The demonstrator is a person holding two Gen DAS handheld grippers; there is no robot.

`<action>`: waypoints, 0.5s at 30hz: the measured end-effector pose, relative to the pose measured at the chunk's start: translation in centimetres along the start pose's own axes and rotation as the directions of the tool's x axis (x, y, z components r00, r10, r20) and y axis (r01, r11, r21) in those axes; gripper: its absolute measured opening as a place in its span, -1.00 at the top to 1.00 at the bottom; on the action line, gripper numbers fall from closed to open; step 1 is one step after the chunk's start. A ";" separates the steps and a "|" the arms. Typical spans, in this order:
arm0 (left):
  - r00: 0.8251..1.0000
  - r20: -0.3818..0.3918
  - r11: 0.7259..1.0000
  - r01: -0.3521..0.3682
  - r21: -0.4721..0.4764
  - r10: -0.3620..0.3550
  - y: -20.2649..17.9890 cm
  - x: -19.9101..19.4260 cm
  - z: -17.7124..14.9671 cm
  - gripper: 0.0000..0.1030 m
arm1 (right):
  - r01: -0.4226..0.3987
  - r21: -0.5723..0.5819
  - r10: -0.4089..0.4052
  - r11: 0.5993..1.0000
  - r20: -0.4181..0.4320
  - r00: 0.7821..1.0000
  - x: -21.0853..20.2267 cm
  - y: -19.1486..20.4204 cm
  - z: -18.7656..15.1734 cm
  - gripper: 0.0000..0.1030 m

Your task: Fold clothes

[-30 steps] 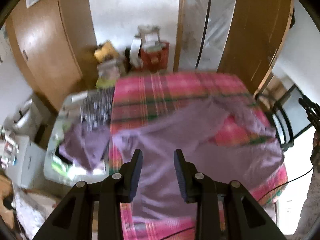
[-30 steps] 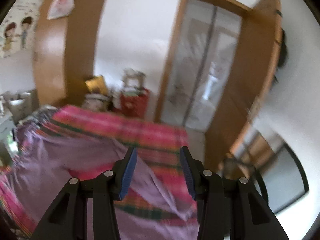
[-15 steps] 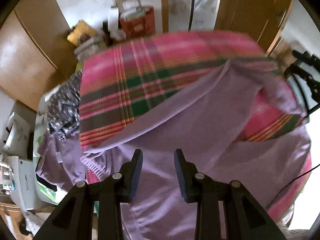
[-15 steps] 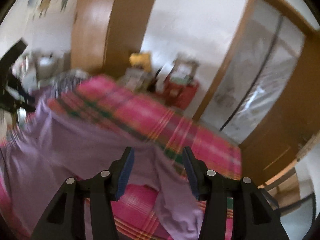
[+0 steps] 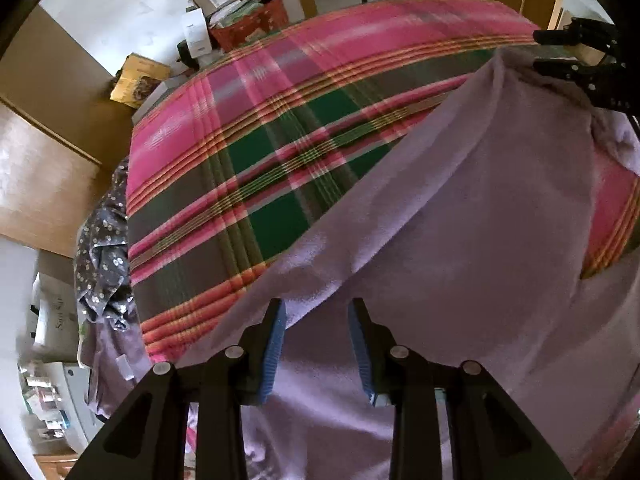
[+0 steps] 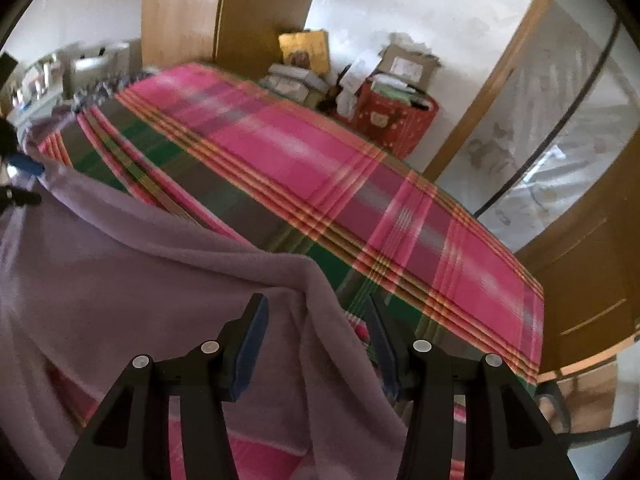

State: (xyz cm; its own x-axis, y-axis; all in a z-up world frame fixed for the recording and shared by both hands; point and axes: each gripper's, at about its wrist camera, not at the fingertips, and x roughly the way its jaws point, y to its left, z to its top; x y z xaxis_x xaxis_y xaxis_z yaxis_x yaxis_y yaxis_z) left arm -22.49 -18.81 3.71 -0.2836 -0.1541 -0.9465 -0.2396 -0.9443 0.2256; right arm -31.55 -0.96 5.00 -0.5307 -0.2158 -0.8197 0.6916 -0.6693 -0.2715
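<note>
Pink-and-green plaid, a flat woven cloth [image 5: 280, 128], covers the whole table and fills far more of both views than a second ago: both grippers have dropped close over it, tilted steeply down. On it, along the near side, lies the lilac garment [image 5: 460, 220], soft and fleecy, spread loosely with one long diagonal edge and a raised fold running toward the far right corner. My reading is that the fold has not begun and both hands are coming in for a first hold on that upper edge. The left gripper [image 5: 316, 344] stands half open, empty, over the lilac edge. The right gripper [image 6: 316, 344] has just been widening its jaws; a ridge of the garment [image 6: 160, 280] lies below their gap, unpinched.
</note>
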 end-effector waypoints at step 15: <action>0.999 0.039 0.996 -0.011 -0.087 0.015 1.9 1.2 1.7 0.38 | -0.063 0.039 0.065 0.997 -0.053 0.996 3.2 -1.3 -0.6 0.73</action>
State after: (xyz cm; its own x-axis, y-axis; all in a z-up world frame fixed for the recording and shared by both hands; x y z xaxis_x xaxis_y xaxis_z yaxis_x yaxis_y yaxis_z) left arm -24.87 -20.30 3.42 -0.3230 -0.1567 -0.9333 -0.1546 -0.9642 0.2154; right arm -33.91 -0.35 2.45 -0.4581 -0.2205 -0.8611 0.7036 -0.6820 -0.1996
